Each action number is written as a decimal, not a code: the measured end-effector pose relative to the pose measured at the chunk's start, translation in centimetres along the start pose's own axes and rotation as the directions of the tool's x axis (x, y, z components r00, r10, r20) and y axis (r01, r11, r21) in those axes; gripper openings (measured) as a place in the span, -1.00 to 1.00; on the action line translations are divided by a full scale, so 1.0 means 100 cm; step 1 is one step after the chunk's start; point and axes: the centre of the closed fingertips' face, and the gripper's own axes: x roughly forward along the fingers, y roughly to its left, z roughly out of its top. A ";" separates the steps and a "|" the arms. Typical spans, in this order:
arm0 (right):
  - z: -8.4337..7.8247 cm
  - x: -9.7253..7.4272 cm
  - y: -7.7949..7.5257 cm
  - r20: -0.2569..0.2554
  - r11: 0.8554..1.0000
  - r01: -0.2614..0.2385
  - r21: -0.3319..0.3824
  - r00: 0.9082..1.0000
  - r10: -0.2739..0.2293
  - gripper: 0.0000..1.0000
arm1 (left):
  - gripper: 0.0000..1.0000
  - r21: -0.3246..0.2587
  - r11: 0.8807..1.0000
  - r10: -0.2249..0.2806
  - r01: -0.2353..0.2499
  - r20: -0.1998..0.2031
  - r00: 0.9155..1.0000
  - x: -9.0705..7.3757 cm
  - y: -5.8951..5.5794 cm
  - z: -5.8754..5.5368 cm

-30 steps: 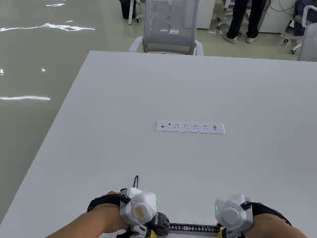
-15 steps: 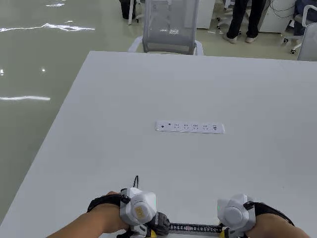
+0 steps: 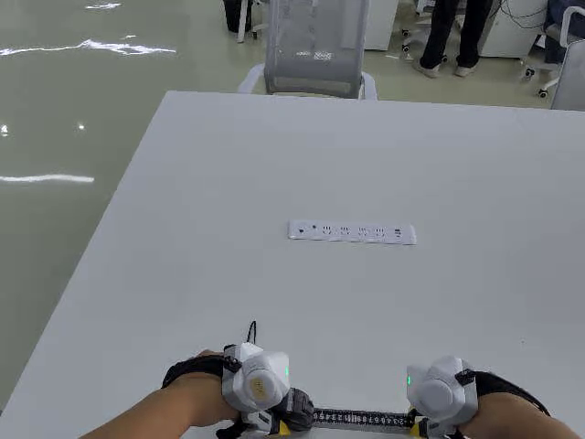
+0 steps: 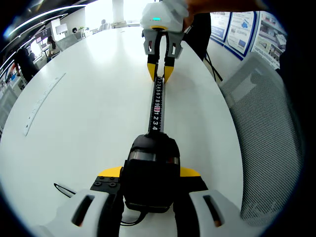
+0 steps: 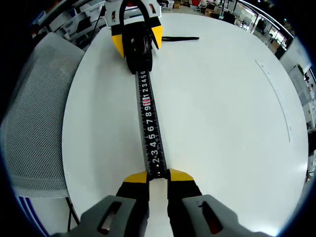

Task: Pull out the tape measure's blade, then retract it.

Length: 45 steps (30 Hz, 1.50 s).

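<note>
R gripper [image 5: 157, 177], clamped on blade [image 5: 148, 123] tip, has edged further from L gripper [image 4: 150, 173] holding the case [image 4: 149, 153]: more blade out, retract still to come.

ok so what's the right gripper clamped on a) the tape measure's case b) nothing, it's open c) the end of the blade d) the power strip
c: the right gripper pinches the blade at its low-number end, while the left gripper holds the case.
</note>
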 end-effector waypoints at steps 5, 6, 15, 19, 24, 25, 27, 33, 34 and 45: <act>-0.003 0.000 -0.001 -0.004 1.000 0.000 0.003 1.000 0.000 -0.78 | -0.30 0.001 1.000 0.000 0.000 -0.001 1.000 0.000 0.000 0.000; -0.003 0.000 -0.001 -0.004 1.000 0.000 0.003 1.000 0.000 -0.78 | -0.30 0.000 1.000 0.000 0.000 0.000 1.000 0.000 0.000 0.000; -0.008 -0.001 -0.002 -0.010 1.000 0.002 0.007 1.000 -0.002 -0.78 | -0.30 0.000 1.000 0.000 0.000 -0.001 1.000 0.000 0.000 0.000; -0.010 -0.002 -0.002 -0.013 1.000 0.002 0.008 1.000 -0.002 -0.78 | -0.30 -0.001 1.000 0.001 -0.001 -0.001 1.000 0.001 0.001 -0.001; -0.012 -0.003 -0.002 -0.015 1.000 0.004 0.011 1.000 -0.004 -0.78 | -0.31 0.000 1.000 0.000 0.000 -0.001 1.000 0.001 0.001 -0.001; -0.013 -0.004 -0.002 -0.016 1.000 0.004 0.011 1.000 -0.004 -0.78 | -0.31 0.004 1.000 -0.001 0.001 -0.001 1.000 0.001 0.001 -0.001; -0.014 -0.004 -0.003 -0.016 1.000 0.004 0.014 1.000 -0.004 -0.78 | -0.31 0.005 1.000 0.000 0.000 -0.001 1.000 0.001 0.000 -0.001; -0.017 -0.005 -0.003 -0.021 1.000 0.006 0.015 1.000 -0.006 -0.78 | -0.31 0.004 1.000 0.001 0.000 -0.002 1.000 0.001 0.000 -0.001; -0.018 -0.005 -0.003 -0.021 1.000 0.007 0.015 1.000 -0.006 -0.78 | -0.31 0.004 1.000 0.000 0.000 -0.002 1.000 0.001 0.000 -0.001; -0.023 -0.007 -0.004 -0.024 1.000 0.008 0.022 1.000 -0.008 -0.77 | -0.31 -0.001 1.000 -0.001 0.001 0.002 1.000 0.000 0.000 -0.001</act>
